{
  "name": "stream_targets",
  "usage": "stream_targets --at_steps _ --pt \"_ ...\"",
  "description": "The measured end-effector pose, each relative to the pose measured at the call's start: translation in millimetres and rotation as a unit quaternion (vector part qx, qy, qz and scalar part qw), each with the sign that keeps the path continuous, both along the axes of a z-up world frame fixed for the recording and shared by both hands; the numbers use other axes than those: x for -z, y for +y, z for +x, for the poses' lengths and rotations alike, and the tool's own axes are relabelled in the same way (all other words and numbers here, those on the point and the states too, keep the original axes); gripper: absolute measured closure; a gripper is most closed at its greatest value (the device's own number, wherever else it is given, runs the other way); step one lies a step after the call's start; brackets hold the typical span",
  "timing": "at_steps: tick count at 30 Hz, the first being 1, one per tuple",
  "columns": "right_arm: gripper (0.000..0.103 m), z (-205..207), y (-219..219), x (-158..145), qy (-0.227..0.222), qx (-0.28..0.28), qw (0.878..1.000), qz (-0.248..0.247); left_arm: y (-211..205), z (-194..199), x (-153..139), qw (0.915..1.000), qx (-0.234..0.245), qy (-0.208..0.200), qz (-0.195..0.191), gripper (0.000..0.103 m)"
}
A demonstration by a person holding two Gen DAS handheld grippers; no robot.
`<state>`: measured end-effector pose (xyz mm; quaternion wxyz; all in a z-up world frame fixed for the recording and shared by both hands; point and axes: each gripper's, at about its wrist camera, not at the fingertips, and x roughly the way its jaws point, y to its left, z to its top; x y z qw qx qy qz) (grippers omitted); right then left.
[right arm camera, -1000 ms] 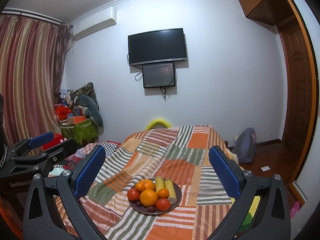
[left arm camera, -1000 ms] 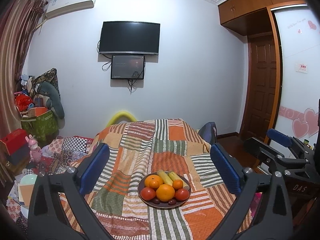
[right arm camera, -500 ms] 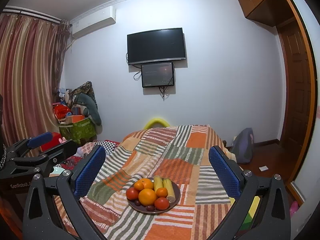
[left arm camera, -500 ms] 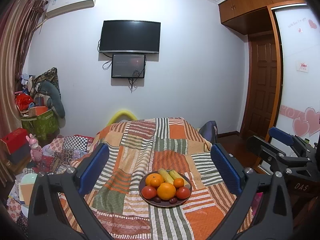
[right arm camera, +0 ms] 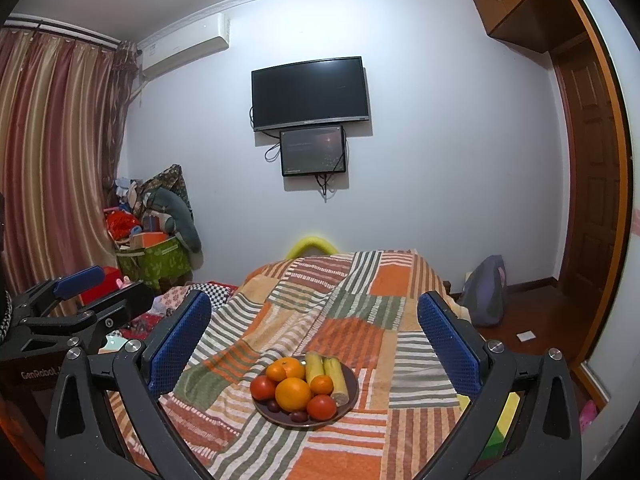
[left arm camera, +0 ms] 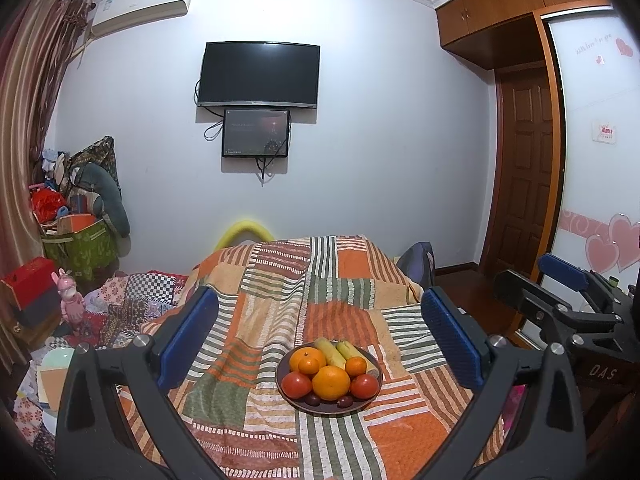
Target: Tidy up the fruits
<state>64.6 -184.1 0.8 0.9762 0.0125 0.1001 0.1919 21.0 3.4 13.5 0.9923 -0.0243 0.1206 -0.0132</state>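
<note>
Sitting heaped on a dark plate [left arm camera: 289, 399]: oranges [left arm camera: 330, 382], tomatoes [right arm camera: 321, 407], two yellow-green stalks [right arm camera: 334, 374], small dark fruits. Plate rests on patchwork bedspread [left arm camera: 276, 312]. Left gripper [left arm camera: 320, 340] and right gripper [right arm camera: 314, 340] hover wide open, empty. Fits sorted, or awaiting sorting.

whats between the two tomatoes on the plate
The big orange sits between the tomatoes, two dark plums just in front; both wrist views show it.
</note>
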Motion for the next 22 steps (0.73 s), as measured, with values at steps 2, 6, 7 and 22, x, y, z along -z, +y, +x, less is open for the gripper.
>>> stream_targets --at_steps 2,6,7,22 --pt "0.000 -0.6 0.0 0.3 -0.001 0.001 1.000 0.000 0.2 0.2 -0.3 1.0000 0.002 0.000 -0.001 0.000" --pt "0.000 -0.4 -0.6 -0.1 -0.001 0.002 1.000 0.001 0.5 0.1 -0.2 0.9999 0.012 0.001 -0.003 0.000" --pt "0.000 -0.2 -0.5 -0.4 -0.001 0.002 1.000 0.001 0.0 0.1 -0.1 0.9999 0.011 0.000 -0.001 0.000" --pt "0.000 1.7 -2.8 0.4 0.000 0.007 1.000 -0.001 -1.9 4.1 1.1 0.9998 0.018 0.008 0.004 0.000"
